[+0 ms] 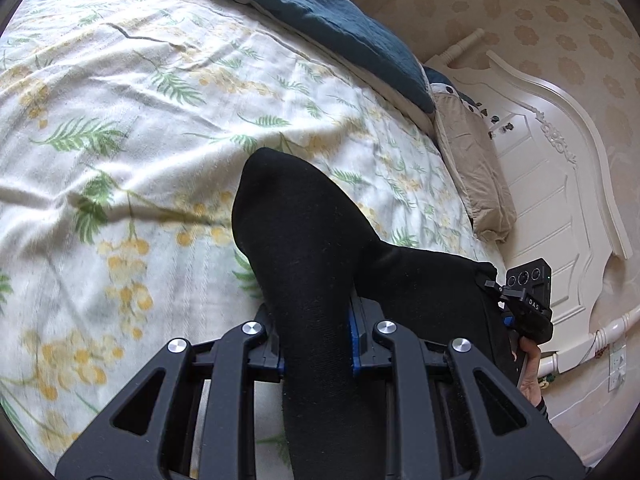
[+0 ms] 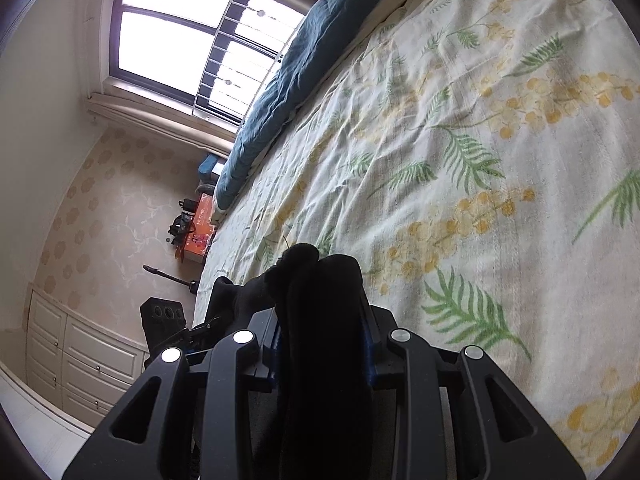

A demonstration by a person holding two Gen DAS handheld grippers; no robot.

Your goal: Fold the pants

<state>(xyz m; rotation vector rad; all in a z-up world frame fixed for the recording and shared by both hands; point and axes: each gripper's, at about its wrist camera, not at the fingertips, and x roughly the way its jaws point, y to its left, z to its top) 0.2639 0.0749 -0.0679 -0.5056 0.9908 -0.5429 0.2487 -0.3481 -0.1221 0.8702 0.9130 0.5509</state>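
Observation:
The black pants (image 1: 304,240) are held up above the floral bed sheet (image 1: 120,120). My left gripper (image 1: 316,344) is shut on a thick bunch of the black fabric, which bulges up between its jaws. The fabric stretches right toward my right gripper (image 1: 524,304), held by a hand at the right edge. In the right wrist view, my right gripper (image 2: 324,344) is shut on another bunch of the pants (image 2: 320,280). The left gripper (image 2: 168,320) shows at its lower left. Most of the pants hang out of sight below.
A dark blue quilt (image 1: 340,20) lies along the bed's far side. A beige pillow (image 1: 472,172) rests against the white headboard (image 1: 560,168). A window (image 2: 180,36), white drawers (image 2: 80,356) and an orange box (image 2: 200,228) stand beyond the bed's foot.

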